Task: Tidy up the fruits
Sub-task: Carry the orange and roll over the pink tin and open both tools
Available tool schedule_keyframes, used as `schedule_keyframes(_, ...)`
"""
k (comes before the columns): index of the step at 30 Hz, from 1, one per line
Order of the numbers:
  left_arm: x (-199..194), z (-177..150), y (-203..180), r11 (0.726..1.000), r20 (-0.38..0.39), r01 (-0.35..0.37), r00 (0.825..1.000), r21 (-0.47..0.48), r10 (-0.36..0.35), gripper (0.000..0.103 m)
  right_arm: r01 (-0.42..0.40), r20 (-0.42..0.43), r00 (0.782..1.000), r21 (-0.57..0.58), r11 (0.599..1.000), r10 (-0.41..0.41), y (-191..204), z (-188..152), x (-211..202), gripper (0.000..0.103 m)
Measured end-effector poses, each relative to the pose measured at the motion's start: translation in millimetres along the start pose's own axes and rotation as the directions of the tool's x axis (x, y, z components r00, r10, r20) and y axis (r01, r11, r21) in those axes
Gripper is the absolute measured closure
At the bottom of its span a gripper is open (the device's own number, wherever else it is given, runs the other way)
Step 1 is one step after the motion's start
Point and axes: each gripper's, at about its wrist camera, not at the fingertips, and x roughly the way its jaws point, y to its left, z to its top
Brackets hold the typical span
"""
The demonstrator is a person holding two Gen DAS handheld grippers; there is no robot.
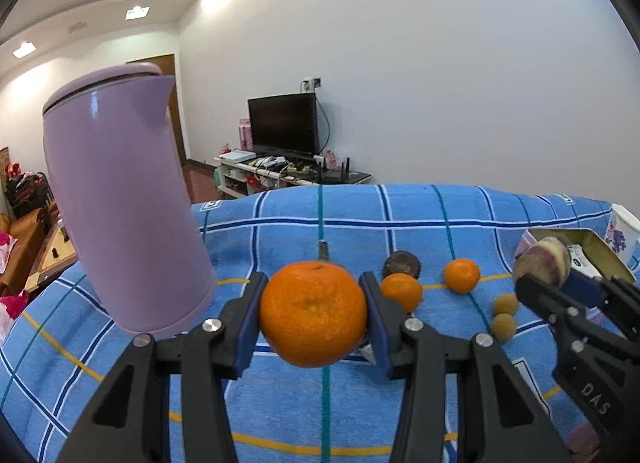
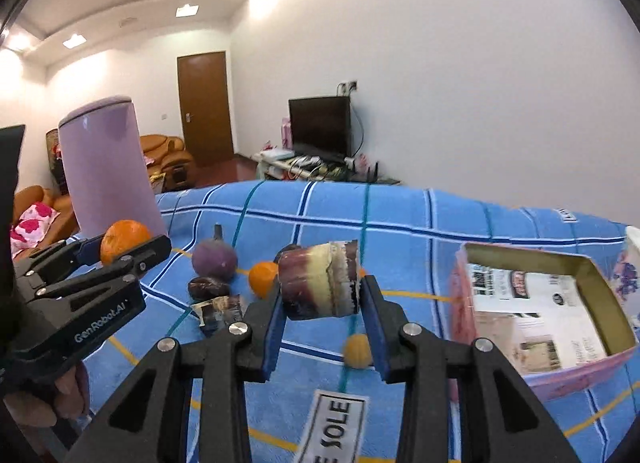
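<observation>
My left gripper is shut on a large orange, held just above the blue checked cloth. My right gripper is shut on a short purple and cream sugarcane piece, lifted off the cloth. Each gripper shows in the other's view: the left gripper with the orange, the right gripper with the sugarcane piece. On the cloth lie a purple fruit, a dark passion fruit, a second sugarcane piece, small oranges and small yellow-brown fruits.
A tall lilac kettle stands at the left of the cloth. An open pink cardboard box lies at the right, with a white patterned cup behind it. A hand grips the left tool.
</observation>
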Motion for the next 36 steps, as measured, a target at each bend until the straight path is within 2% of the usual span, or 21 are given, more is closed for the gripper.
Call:
schedule_keyframes(4, -4.4, -0.9, -7.5, 0.999, 0.016, 0.029, 0.999, 0.018, -0.029, 0.055, -0.014, 0.0, 1.0, 0.024, 1.0, 0.014, -10.7, -11.5, -14.0, 0.065)
schedule_keyframes(7, -6.6, -0.7, -6.7, 0.994, 0.013, 0.105, 0.994, -0.007, -0.105, 0.055, -0.001, 0.022, 1.0, 0.033, 0.999, 0.001, -18.1, -16.6, -28.0, 0.065)
schedule_keyframes(10, -11.8, 0.6, -3.6, 0.975, 0.03, 0.215, 0.976, -0.05, -0.214, 0.055, 0.035, 0.051, 0.998, 0.05, 0.998, -0.037, -31.2, -18.1, -41.3, 0.065)
schedule_keyframes(18, -28.5, 2.0, -13.3, 0.947, 0.1, 0.321, 0.943, -0.034, -0.316, 0.055, 0.091, 0.075, 0.992, 0.133, 0.987, -0.101, -74.3, -18.5, -49.8, 0.065)
schedule_keyframes(22, -32.0, -1.7, -25.8, 0.958, 0.091, 0.287, 0.954, 0.008, -0.286, 0.055, 0.153, 0.081, 0.983, 0.141, 0.978, -0.165, -100.0, -17.9, -56.2, 0.065)
schedule_keyframes(25, -32.1, -3.5, -37.3, 0.957, 0.063, 0.289, 0.955, 0.016, -0.29, 0.055, 0.227, 0.063, 0.969, 0.154, 0.962, -0.239, -135.9, -21.4, -60.8, 0.065)
schedule_keyframes(30, -37.5, 3.7, -70.1, 0.943, 0.046, 0.331, 0.942, 0.041, -0.333, 0.055, 0.295, -0.01, 0.954, 0.201, 0.934, -0.299, -186.4, -27.9, -56.5, 0.065)
schedule_keyframes(36, -31.6, 10.9, -129.8, 0.92, 0.002, 0.377, 0.925, 0.106, -0.379, 0.055, 0.299, -0.08, 0.954, 0.216, 0.93, -0.288, -215.9, -29.9, -43.0, 0.065)
